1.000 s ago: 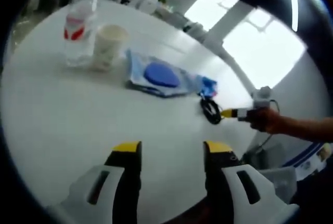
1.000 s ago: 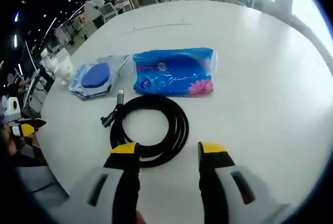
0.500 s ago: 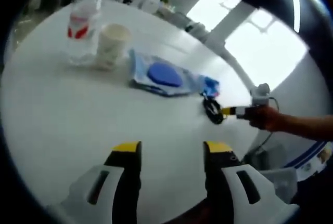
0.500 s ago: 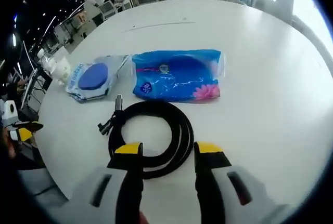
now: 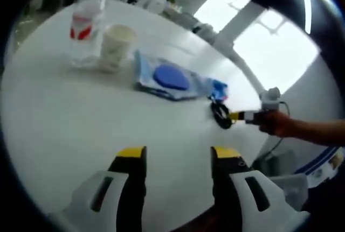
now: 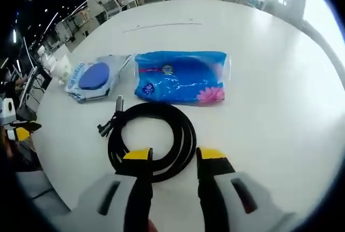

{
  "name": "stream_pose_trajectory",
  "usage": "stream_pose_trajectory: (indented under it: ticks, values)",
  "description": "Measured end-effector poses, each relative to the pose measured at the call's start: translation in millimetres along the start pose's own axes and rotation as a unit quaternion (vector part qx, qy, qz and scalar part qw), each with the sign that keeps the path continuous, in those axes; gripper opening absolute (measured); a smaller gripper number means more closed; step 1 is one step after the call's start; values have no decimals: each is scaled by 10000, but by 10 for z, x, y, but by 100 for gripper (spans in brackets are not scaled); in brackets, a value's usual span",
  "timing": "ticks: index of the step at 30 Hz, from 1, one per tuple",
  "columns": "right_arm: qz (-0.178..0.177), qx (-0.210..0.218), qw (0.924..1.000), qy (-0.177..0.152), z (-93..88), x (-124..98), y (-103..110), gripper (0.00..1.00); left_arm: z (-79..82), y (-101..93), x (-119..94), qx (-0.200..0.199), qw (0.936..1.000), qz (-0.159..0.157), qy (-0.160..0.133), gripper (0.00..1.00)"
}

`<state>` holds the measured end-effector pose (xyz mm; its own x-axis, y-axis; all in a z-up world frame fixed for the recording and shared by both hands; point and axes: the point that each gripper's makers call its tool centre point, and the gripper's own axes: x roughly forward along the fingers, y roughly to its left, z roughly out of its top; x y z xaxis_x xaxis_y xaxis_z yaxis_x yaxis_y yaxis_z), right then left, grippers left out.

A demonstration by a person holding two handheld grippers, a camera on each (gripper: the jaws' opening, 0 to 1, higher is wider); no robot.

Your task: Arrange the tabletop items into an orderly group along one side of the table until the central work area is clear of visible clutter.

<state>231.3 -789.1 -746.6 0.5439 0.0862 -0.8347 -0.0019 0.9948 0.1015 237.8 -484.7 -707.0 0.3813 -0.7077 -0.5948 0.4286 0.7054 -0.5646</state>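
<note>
Coiled black cable (image 6: 152,138) lies flat on the white table (image 6: 269,97), its near arc between my right gripper (image 6: 171,159) jaws, spread but unclamped; my left gripper (image 5: 178,159), also spread, hovers well apart, empty.

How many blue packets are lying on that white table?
2. A wipes pack with a round blue lid lies beside a larger blue tissue packet, which sits just beyond the coiled black cable. Others may be hidden.
</note>
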Motion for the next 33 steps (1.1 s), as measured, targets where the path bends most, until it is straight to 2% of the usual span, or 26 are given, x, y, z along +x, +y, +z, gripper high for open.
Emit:
stream_pose_trajectory:
  ticks: [12, 14, 18, 20, 25, 33]
  values:
    - [-112, -30, 9999, -42, -35, -88, 78, 29, -7, 7, -8, -2, 10000, 13, 12, 45]
    - [-98, 21, 9999, -40, 3, 14, -29, 28, -10, 6, -6, -5, 10000, 13, 22, 45]
    - [-105, 191, 9997, -63, -35, -41, -21, 23, -10, -6, -4, -3, 10000, -8, 22, 45]
    - [-94, 197, 9997, -54, 3, 64, -123, 22, -8, -6, -3, -6, 10000, -13, 19, 45]
    - [-143, 49, 9999, -27, -24, 4, -66, 20, -20, -8, -3, -4, 10000, -13, 39, 45]
    - [-173, 96, 9998, -29, -79, -114, 24, 16, -28, -12, -8, -9, 10000, -20, 48, 44]
